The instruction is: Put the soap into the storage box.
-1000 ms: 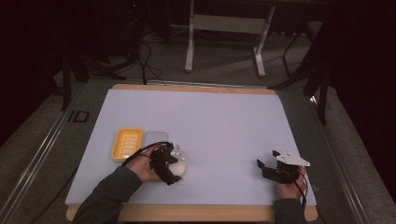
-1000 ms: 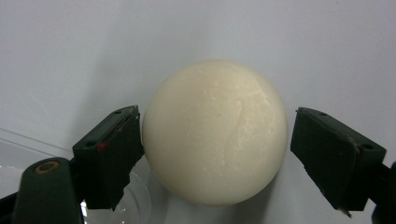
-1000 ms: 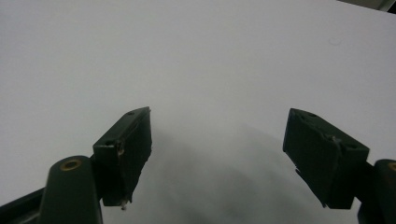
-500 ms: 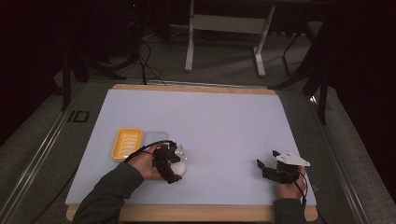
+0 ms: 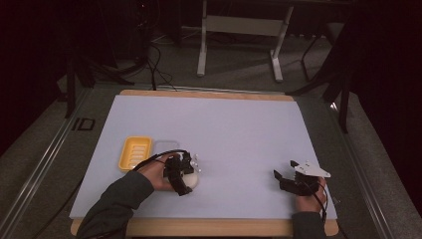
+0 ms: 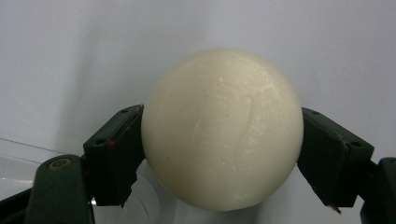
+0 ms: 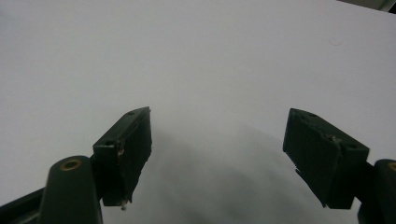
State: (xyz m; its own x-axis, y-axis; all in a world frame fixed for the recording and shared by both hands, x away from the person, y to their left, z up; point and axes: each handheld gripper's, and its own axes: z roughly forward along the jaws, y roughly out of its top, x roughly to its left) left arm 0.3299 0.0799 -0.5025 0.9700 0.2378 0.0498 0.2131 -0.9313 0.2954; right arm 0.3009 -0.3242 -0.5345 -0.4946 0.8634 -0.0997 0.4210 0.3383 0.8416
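Cream soap ball (image 6: 222, 130) sits pinched between your left tool's (image 6: 222, 154) jaws, which have just been closing; from above, your hand half hides it. Your right tool (image 7: 217, 154) gapes wide.

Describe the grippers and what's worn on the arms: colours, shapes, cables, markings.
Both are black two-jaw tools. The left gripper has blocky dark pads with small screw holes and a red mark on one; a black cable loops from it. The right gripper carries a pale grey three-cornered plate. The left arm wears a dark grey-green sleeve.
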